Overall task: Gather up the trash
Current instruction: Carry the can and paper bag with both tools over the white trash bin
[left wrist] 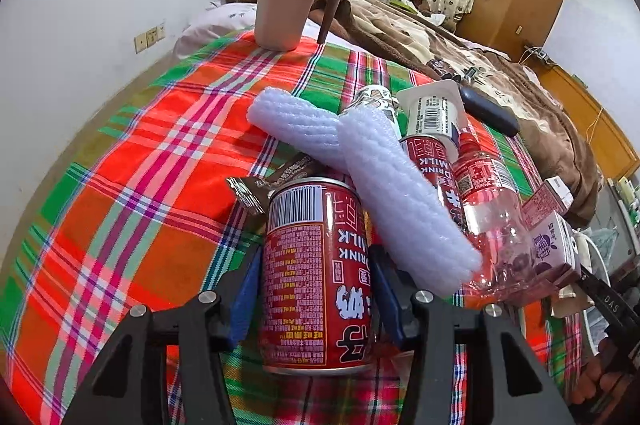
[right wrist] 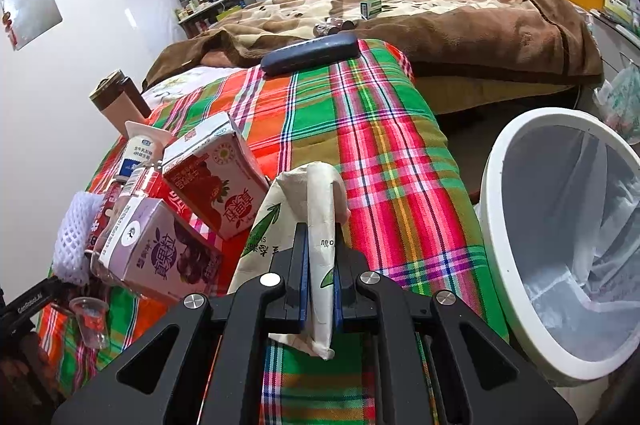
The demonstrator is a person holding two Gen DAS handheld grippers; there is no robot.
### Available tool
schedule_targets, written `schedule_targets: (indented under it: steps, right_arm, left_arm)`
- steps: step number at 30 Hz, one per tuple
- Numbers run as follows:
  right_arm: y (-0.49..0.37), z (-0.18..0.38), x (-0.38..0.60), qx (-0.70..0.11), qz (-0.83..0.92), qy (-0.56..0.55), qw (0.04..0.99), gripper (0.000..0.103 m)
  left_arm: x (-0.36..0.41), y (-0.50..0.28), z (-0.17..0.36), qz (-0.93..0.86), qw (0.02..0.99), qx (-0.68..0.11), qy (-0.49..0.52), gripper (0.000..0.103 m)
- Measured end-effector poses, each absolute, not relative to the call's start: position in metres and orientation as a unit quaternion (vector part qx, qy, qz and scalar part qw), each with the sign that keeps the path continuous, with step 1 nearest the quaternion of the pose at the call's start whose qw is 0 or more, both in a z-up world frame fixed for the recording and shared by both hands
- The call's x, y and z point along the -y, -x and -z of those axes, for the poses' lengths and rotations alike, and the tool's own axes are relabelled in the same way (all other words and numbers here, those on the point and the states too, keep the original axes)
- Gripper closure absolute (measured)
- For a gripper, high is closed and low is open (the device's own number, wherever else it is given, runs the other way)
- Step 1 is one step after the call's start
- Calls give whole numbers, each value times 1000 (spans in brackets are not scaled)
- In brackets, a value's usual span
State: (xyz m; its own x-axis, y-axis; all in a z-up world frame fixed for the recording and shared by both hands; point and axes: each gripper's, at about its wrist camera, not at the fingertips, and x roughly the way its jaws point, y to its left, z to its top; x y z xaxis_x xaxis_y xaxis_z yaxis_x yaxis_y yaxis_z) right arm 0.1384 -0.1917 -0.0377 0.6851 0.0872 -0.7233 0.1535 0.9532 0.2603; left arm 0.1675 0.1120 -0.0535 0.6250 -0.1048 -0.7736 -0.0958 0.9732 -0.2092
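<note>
My left gripper [left wrist: 316,289] has its fingers clamped on the red milk can [left wrist: 316,277]; my right gripper [right wrist: 322,285] pinches a crumpled paper wrapper [right wrist: 316,209]. The lined bin [right wrist: 500,225] gapes at three o'clock: I should carry the wrapper squarely over its rim before releasing.

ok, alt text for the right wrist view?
The right claw is shut on a crumpled paper wrapper above a plaid cloth. A white bin with a clear liner stands to its right. Drink cartons and a bottle lie piled at left.
</note>
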Motion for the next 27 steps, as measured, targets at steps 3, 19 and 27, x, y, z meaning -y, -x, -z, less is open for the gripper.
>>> schedule_targets:
  steps: [3,19,27]
  right_arm:
    - [-136,36,191,-393,12,-152,907,94]
    - [-108,5,207,-356,-4,-160,921,94]
    - [-87,-13,238,-337,15,-164,927,94]
  left_arm:
    - [-115,-161,50,1,896,-428,120,51]
    - [-74,-115,-15,57,926,-356,107,51]
    - [-2,-115,-31,138,922,-353,82,51]
